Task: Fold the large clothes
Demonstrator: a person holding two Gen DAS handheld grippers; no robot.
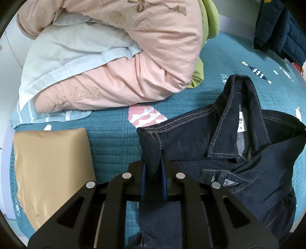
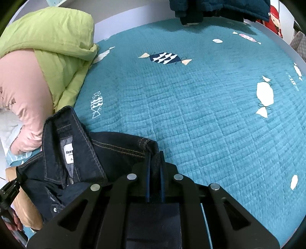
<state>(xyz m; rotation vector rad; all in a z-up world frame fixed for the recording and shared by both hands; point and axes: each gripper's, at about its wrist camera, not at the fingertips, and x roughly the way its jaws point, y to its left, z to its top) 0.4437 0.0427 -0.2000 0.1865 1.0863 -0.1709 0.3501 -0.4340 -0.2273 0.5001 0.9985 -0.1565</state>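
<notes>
A dark denim jacket (image 1: 210, 138) with tan stitching hangs between both grippers above a teal quilted bed cover (image 1: 112, 138). Its collar and white neck label (image 1: 241, 122) face up. My left gripper (image 1: 153, 164) is shut on the jacket's left shoulder seam, with cloth pinched between the blue pads. In the right wrist view the jacket (image 2: 80, 153) spreads to the lower left, and my right gripper (image 2: 155, 162) is shut on its right shoulder corner. The left gripper (image 2: 9, 189) shows at that view's left edge, on the jacket's other end.
A pink quilt (image 1: 118, 57) with a pale blue pillow (image 1: 63, 57) and a green quilt (image 2: 49, 47) are heaped at the bed's left. A tan cushion (image 1: 51, 172) lies near the left gripper. Dark blue clothing (image 2: 220, 9) hangs at the far edge. The bed cover (image 2: 191, 105) stretches to the right.
</notes>
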